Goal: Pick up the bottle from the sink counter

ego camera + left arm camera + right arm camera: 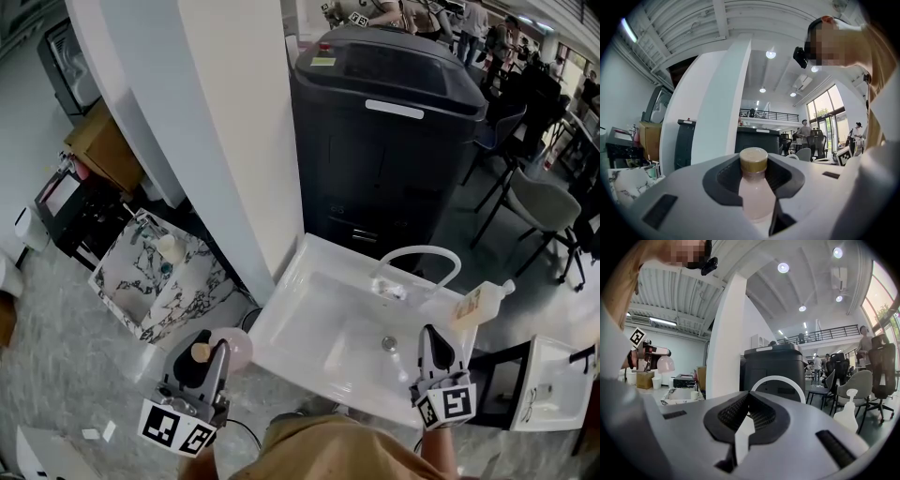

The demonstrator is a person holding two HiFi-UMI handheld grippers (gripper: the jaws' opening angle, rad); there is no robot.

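Already up: my left gripper [217, 361] pinches pink bottle [236, 345] between jaws, gold cap [753, 159] at their tips, held clear of white sink [281, 309], off its left side. Pick looks done; next, I judge, just steady hold. Right gripper [433, 339] pressed together, empty, over sink's front edge.

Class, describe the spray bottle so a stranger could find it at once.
Start at the white sink. Right of its arched tap stands the spray bottle: pale with a trigger top, unlike the pink, gold-capped bottle in the left gripper.
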